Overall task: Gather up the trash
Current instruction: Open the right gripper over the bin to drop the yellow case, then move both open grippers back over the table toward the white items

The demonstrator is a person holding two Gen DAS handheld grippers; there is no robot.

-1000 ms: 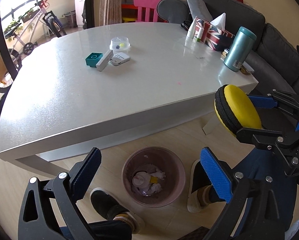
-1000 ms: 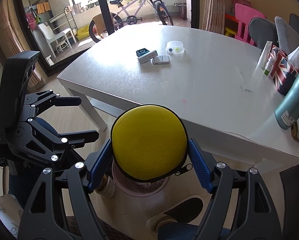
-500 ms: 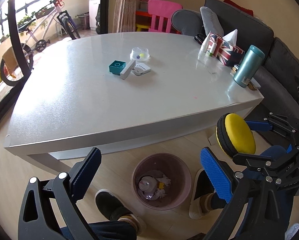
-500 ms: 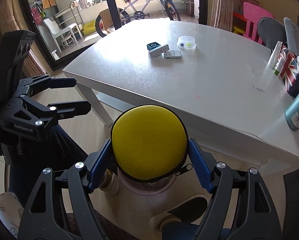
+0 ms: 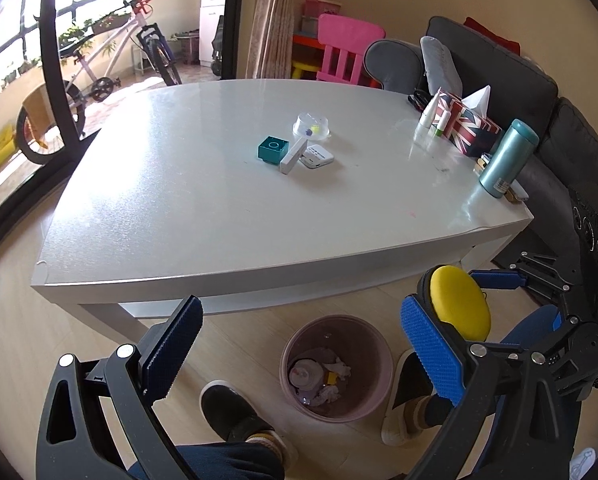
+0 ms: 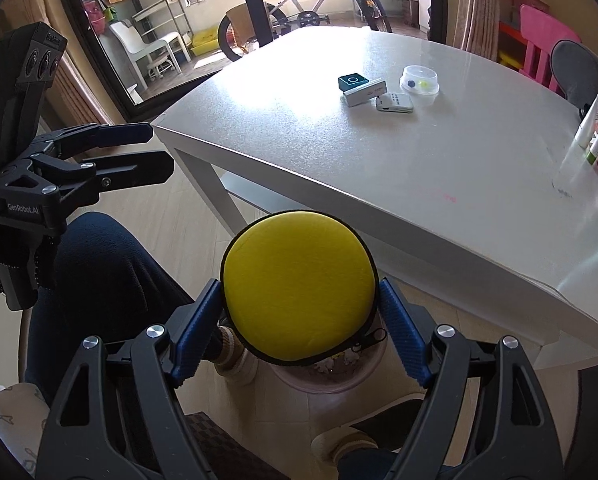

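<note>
A round yellow zip case point(image 6: 299, 284) with a black rim sits between the blue pads of my right gripper point(image 6: 299, 292). The jaws are opening, and the pads still touch the case's sides. It hangs over the floor in front of the white table point(image 6: 379, 168), right above a pink waste bin point(image 6: 331, 380) that it mostly hides. In the left wrist view the bin point(image 5: 383, 344) holds crumpled paper and scraps, and the case point(image 5: 459, 308) hangs up and right of it. My left gripper point(image 5: 299, 312) is open and holds nothing; it shows to the left as the left gripper point(image 6: 155, 148).
A person's two feet point(image 5: 235, 412) flank the bin and a dark trouser leg point(image 6: 99, 280) lies under the left gripper. A teal box point(image 5: 273, 152), white devices, a clear bowl, a flag tissue box point(image 5: 467, 128) and a teal flask point(image 5: 507, 156) stand on the table. A sofa stands behind.
The left gripper has drawn back and up, so table and bin look smaller. The right gripper with the case has sunk toward the bin, and its pads stand slightly wider.
</note>
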